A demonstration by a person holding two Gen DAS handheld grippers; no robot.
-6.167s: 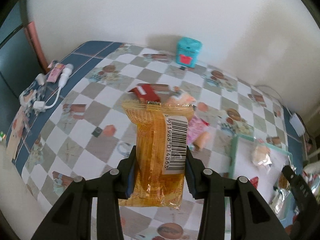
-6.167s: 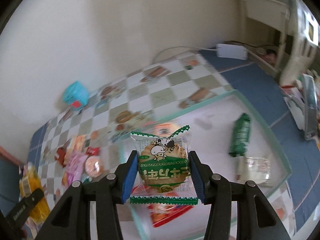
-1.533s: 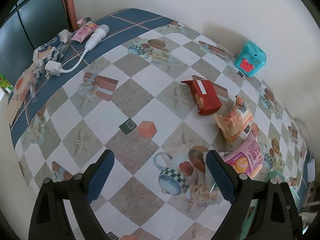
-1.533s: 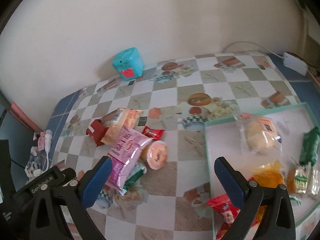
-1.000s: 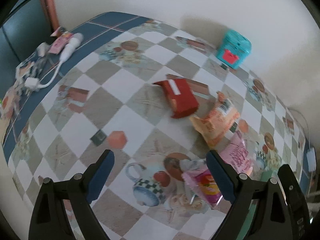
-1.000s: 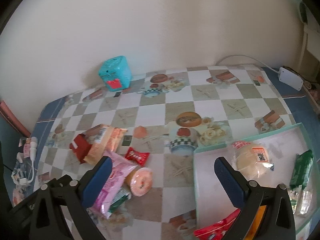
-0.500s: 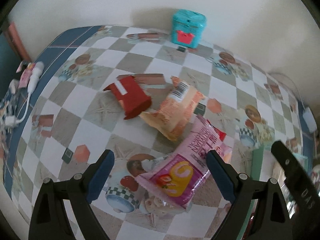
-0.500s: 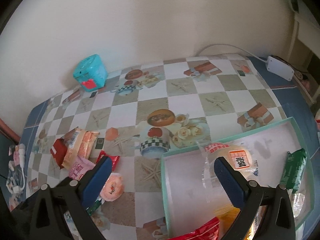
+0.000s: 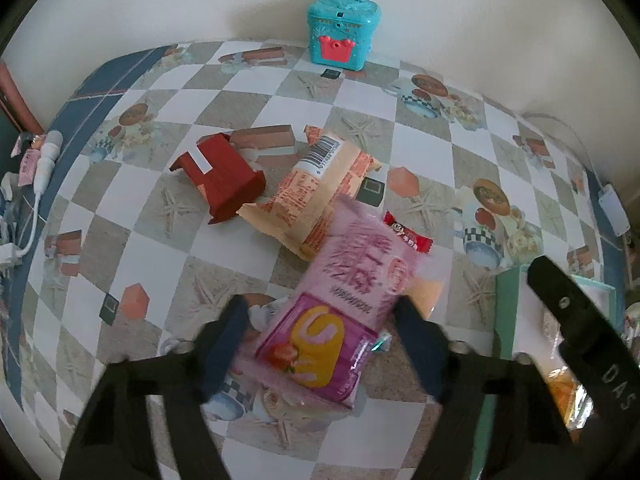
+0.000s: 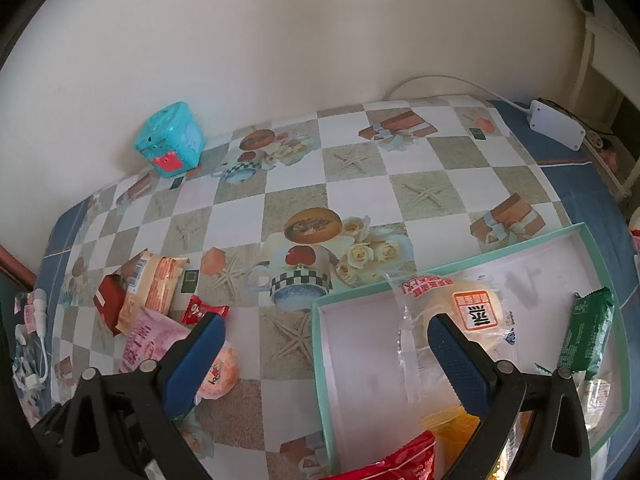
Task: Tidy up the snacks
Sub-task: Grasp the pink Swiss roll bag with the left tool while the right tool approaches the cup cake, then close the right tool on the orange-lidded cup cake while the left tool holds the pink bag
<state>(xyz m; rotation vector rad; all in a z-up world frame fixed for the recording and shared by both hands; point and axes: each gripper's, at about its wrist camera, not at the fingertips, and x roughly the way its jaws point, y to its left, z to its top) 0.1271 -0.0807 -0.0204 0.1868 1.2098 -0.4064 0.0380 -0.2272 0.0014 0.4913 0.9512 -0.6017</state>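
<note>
A pink swiss-roll snack pack (image 9: 348,292) lies on the checked tablecloth, partly on a round orange snack (image 10: 220,372). My left gripper (image 9: 320,332) straddles the pack's near end; its jaws are closing, and a narrow gap still shows on each side. Behind the pack lie an orange wrapped snack (image 9: 316,196), a dark red box (image 9: 220,176) and a small red candy (image 9: 408,236). My right gripper (image 10: 324,344) hangs open and empty over the left rim of the mint-edged tray (image 10: 320,360). In the tray lie a bun pack (image 10: 452,320), a green pack (image 10: 588,332) and red and orange packs.
A teal toy box (image 9: 342,36) stands by the back wall. A white adapter (image 10: 556,124) with its cable sits at the far right. A white charger and cable (image 9: 40,168) lie on the blue border at the left. The right gripper's black body rises at the left view's right edge.
The left gripper has come down over the pink pack and its jaws have narrowed around it. The right gripper has drifted slightly towards the tray and stays wide open.
</note>
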